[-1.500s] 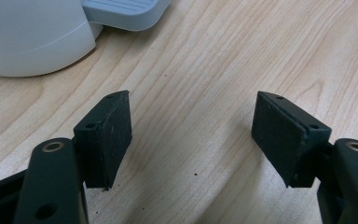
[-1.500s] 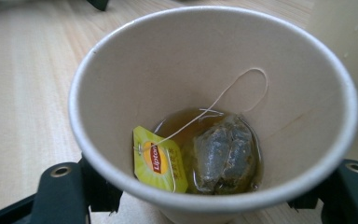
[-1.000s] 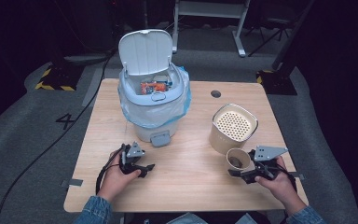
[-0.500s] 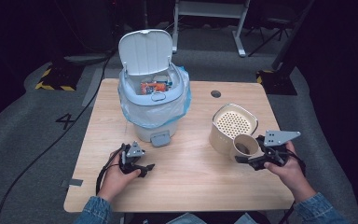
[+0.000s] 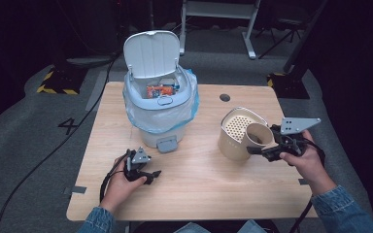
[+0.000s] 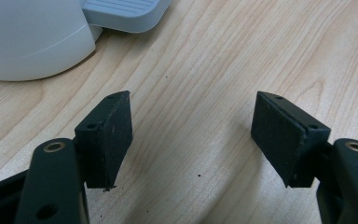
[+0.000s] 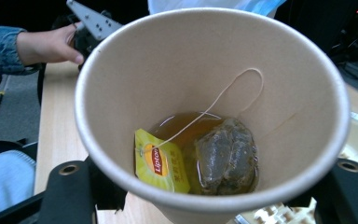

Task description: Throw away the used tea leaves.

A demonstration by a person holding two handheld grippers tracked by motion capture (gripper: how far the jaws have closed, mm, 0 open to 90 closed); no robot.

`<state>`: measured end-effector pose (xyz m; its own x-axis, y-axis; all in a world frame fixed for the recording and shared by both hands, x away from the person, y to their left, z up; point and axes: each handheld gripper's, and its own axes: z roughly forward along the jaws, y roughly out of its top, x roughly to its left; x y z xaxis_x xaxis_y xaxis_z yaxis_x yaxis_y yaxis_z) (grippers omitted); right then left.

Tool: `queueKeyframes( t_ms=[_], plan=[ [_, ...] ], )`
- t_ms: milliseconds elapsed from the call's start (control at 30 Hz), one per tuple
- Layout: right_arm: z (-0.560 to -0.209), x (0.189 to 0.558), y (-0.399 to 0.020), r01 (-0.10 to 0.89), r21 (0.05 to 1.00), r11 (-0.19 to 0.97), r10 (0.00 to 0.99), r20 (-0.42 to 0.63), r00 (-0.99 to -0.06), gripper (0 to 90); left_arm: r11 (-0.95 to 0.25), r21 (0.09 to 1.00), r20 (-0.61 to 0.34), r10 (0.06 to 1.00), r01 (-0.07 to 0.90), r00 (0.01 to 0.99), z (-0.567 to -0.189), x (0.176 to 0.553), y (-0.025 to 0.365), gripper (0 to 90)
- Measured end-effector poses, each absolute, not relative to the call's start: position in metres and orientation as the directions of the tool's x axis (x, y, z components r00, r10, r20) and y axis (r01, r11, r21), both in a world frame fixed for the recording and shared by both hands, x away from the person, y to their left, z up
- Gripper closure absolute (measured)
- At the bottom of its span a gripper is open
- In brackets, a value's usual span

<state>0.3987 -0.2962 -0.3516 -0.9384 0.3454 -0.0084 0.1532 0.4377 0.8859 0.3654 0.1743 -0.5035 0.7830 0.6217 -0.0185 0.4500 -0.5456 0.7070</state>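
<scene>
A person's right tool (image 5: 261,147) is gripping a paper cup (image 5: 256,136) by its wall, jaws clamped on either side, and tilting it so its mouth is facing sideways just in front of a perforated strainer tub (image 5: 233,137) on the desk (image 5: 199,184). Inside the cup, seen from the right gripper view, a used teabag (image 7: 227,161) and its yellow tag (image 7: 161,167) are sitting in a shallow pool of tea (image 7: 182,125), the string looping up the inner wall. The left tool (image 5: 143,171) is lying idle on the desk with its jaws standing wide apart and nothing between them, just short of the pedal of a lidded bin (image 5: 161,104) whose lid is standing open.

The cup appears to be heading for draining over the tub. The risks from here: the soft paper wall may be buckling under the squeeze and slipping free; tipping too early, before the mouth is over the tub, would be sending tea onto the desk; and the wet teabag could be clinging to the bottom rather than dropping out.
</scene>
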Motion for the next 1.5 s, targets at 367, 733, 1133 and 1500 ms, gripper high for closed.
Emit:
queueKeyframes(
  t_ms=[367,733,1133,1500],
  plan=[
    [-0.327,0.427,-0.294,0.095,0.877,0.472,0.387,-0.109,-0.915,33.8,-0.545,0.707,-0.019,0.622,0.45,0.783,-0.503,0.366,0.174,29.4],
    [-0.319,0.456,-0.302,0.046,0.857,0.514,0.424,-0.207,-0.882,33.8,-0.546,0.707,-0.019,0.621,0.45,0.783,-0.503,0.366,0.174,29.4],
    [-0.32,0.481,-0.3,-0.009,0.834,0.552,0.424,-0.29,-0.858,33.9,-0.546,0.707,-0.019,0.622,0.45,0.783,-0.503,0.366,0.174,29.5],
    [-0.321,0.49,-0.303,-0.074,0.789,0.61,0.422,-0.403,-0.812,34.1,-0.546,0.707,-0.017,0.622,0.45,0.783,-0.503,0.365,0.174,29.4]
  ],
)
